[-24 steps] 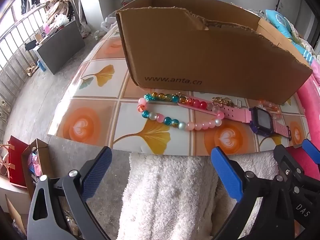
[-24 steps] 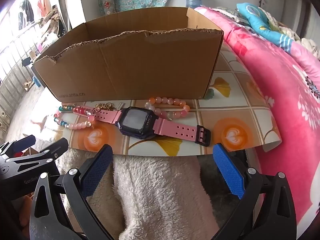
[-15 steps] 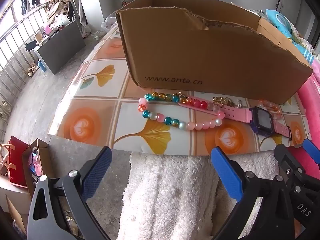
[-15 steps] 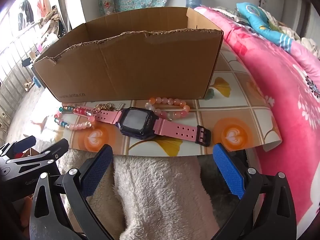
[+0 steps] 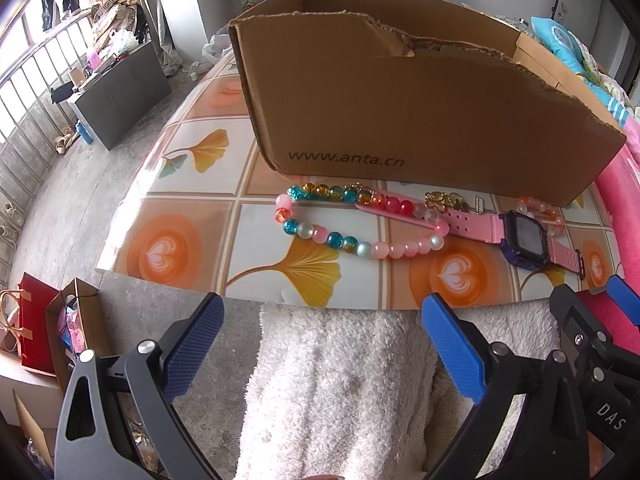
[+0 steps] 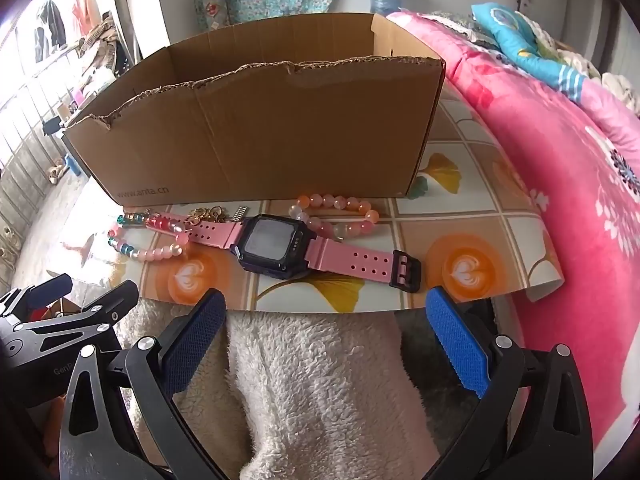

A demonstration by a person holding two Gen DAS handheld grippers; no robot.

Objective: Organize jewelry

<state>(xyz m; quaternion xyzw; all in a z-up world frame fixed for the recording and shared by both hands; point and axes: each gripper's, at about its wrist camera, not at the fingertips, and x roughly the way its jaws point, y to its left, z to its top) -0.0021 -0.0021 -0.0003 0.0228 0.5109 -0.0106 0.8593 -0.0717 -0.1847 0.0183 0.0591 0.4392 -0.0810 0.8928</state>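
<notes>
Watch [image 6: 276,246] lies betw. two bead bracelets [image 5: 352,220] [image 6: 340,216], all before box [image 6: 260,136] on table [image 6: 472,216].

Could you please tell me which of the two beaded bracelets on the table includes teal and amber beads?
The multicoloured bracelet by the watch's holed strap end; the other bracelet, behind the watch, is only peach and pale.

Both wrist cams sit low, near the table edge, angled down over it — left cam from the left, right from the right; both share the brown cardboard box [image 5: 420,120] [image 6: 260,132] and pink-strapped square-faced watch [image 5: 524,238] [image 6: 276,244].
</notes>
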